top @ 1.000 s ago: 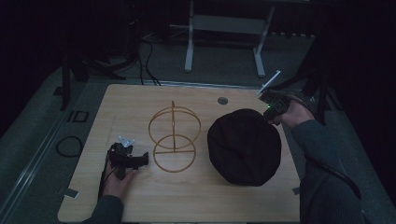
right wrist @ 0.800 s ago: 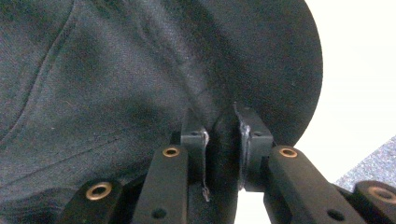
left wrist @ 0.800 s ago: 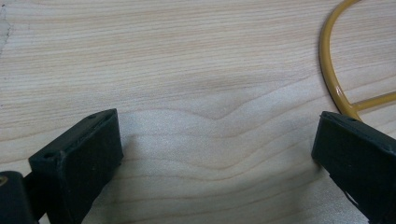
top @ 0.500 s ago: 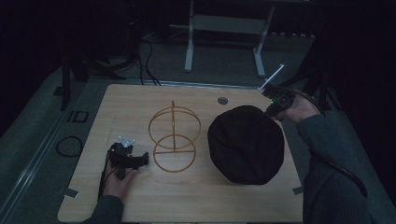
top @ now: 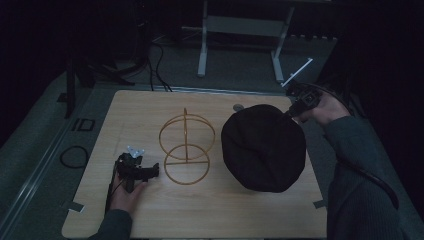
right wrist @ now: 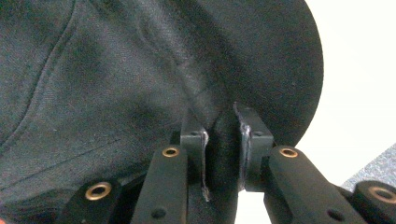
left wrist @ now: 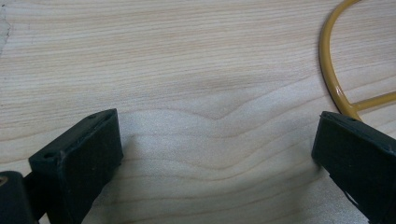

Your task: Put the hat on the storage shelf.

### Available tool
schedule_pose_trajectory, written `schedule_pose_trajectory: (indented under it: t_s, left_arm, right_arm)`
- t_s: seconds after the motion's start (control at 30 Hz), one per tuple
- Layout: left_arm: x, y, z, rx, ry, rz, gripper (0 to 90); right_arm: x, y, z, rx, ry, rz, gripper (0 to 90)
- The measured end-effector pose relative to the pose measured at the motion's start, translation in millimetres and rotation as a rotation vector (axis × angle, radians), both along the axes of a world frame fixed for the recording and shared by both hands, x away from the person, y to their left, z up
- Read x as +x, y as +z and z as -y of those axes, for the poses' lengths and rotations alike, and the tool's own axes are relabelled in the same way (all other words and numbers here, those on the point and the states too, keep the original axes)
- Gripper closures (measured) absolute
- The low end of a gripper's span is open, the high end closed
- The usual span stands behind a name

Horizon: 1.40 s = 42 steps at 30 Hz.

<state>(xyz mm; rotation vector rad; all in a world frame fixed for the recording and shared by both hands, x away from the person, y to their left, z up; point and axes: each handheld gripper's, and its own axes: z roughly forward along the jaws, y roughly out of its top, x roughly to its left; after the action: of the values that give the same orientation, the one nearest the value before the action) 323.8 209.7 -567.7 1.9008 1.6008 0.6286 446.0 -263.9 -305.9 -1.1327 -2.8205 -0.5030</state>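
My right gripper (right wrist: pixel 223 140) pinches the rim of a black hat (top: pixel 263 147); my left gripper (left wrist: pixel 217 154) rests wide open.

The right jaws are nearly closed, with a fold of the hat's edge clamped between them at the far right corner of the table (top: pixel 210 215); the hat hangs tilted over the table's right side. My left jaws stand far apart, holding nothing, over bare wood just beside the wire stand (top: pixel 186 149). I count one hat, one yellow wire stand and two grippers.
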Motion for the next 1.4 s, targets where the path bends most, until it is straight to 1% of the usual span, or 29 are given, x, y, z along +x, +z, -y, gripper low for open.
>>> schedule_pose_trajectory:
  t_s: [0.17, 0.23, 0.27, 0.3, 0.4, 0.47, 0.57, 0.77, 0.8, 0.83, 0.93, 1.07, 1.23, 1.4]
  left_arm:
    - [0.0, 0.0, 0.0, 0.000, 0.000, 0.000, 1.3]
    - [0.0, 0.0, 0.0, 0.000, 0.000, 0.000, 1.3]
    - [0.0, 0.0, 0.0, 0.000, 0.000, 0.000, 1.2]
    - [0.0, 0.0, 0.0, 0.000, 0.000, 0.000, 1.3]
    - [0.0, 0.0, 0.0, 0.000, 0.000, 0.000, 1.3]
    - [0.0, 0.0, 0.0, 0.000, 0.000, 0.000, 1.3]
    - [0.0, 0.0, 0.0, 0.000, 0.000, 0.000, 1.3]
    - [0.0, 0.0, 0.0, 0.000, 0.000, 0.000, 1.3]
    - [0.0, 0.0, 0.0, 0.000, 0.000, 0.000, 1.3]
    - [0.0, 0.0, 0.0, 0.000, 0.000, 0.000, 1.3]
    - [0.0, 0.0, 0.0, 0.000, 0.000, 0.000, 1.3]
    - [0.0, 0.0, 0.0, 0.000, 0.000, 0.000, 1.3]
    - [0.0, 0.0, 0.0, 0.000, 0.000, 0.000, 1.3]
    - [0.0, 0.0, 0.0, 0.000, 0.000, 0.000, 1.3]
  right_arm:
    - [-0.4, 7.2, -1.5, 0.020, 0.003, 0.006, 75.9]
    - [-0.1, 13.5, -2.1, 0.046, -0.002, 0.005, 75.9]
    - [-0.1, 13.5, -2.1, 0.046, -0.002, 0.005, 75.9]
    - [0.1, 17.9, -3.1, 0.065, -0.003, 0.006, 75.9]
    - [0.2, 19.7, -3.5, 0.074, -0.002, 0.008, 75.9]
    - [0.9, 25.0, -5.6, 0.092, -0.010, 0.005, 75.9]
    - [0.6, 27.8, -7.7, 0.100, -0.009, 0.010, 75.9]
    - [0.4, 34.9, -15.7, 0.122, -0.006, 0.020, 75.9]
    - [0.7, 35.9, -17.1, 0.126, -0.009, 0.020, 75.9]
    - [1.4, 38.0, -20.1, 0.141, -0.017, 0.021, 75.8]
    - [2.2, 40.3, -24.2, 0.154, -0.024, 0.021, 75.8]
    - [2.0, 43.7, -30.7, 0.160, -0.016, 0.026, 75.8]
    - [1.5, 48.1, -38.3, 0.190, -0.010, 0.026, 75.8]
    - [1.8, 51.9, -45.2, 0.196, -0.014, 0.038, 75.8]
